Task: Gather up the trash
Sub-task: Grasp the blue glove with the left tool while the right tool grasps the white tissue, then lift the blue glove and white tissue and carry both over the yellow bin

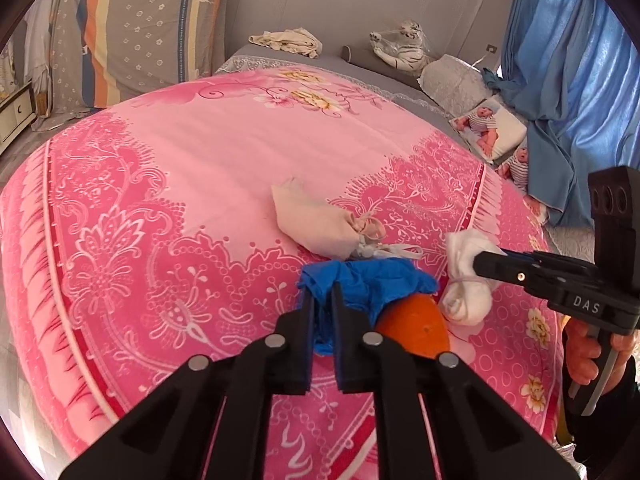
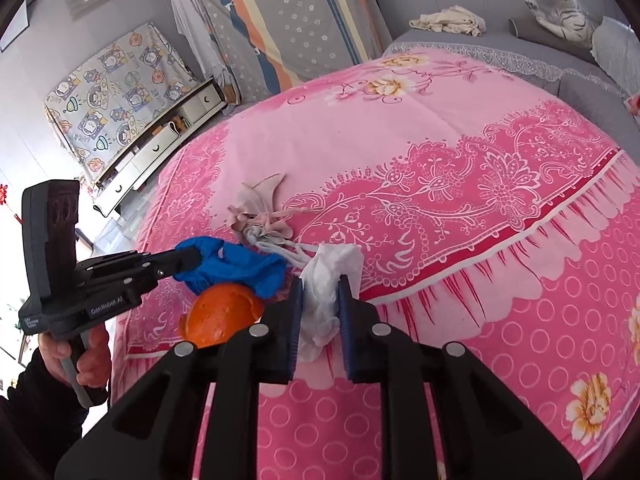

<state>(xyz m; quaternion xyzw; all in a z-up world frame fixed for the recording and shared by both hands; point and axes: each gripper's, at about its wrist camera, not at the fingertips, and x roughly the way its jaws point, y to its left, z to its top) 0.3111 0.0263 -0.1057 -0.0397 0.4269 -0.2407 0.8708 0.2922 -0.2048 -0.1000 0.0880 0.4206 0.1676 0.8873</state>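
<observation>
On the pink flowered blanket (image 1: 200,152) lies a small heap of trash. My left gripper (image 1: 322,292) is shut on a crumpled blue glove (image 1: 372,284), which drapes over an orange peel (image 1: 416,330). My right gripper (image 2: 320,286) is shut on a wad of white tissue (image 2: 328,280) just right of the peel (image 2: 224,316). In the left wrist view the right gripper (image 1: 478,266) comes in from the right, clamped on the tissue (image 1: 464,284). In the right wrist view the left gripper (image 2: 192,258) enters from the left, pinching the glove (image 2: 236,266). A beige face mask (image 1: 316,220) rests beyond the heap.
The blanket (image 2: 440,128) covers a bed with grey sheets. At the head are a crumpled cream cloth (image 1: 288,40), a toy tiger (image 1: 404,46) and dolls (image 1: 480,120). Blue curtains (image 1: 568,80) hang to the right. A low cabinet (image 2: 168,136) stands beside the bed.
</observation>
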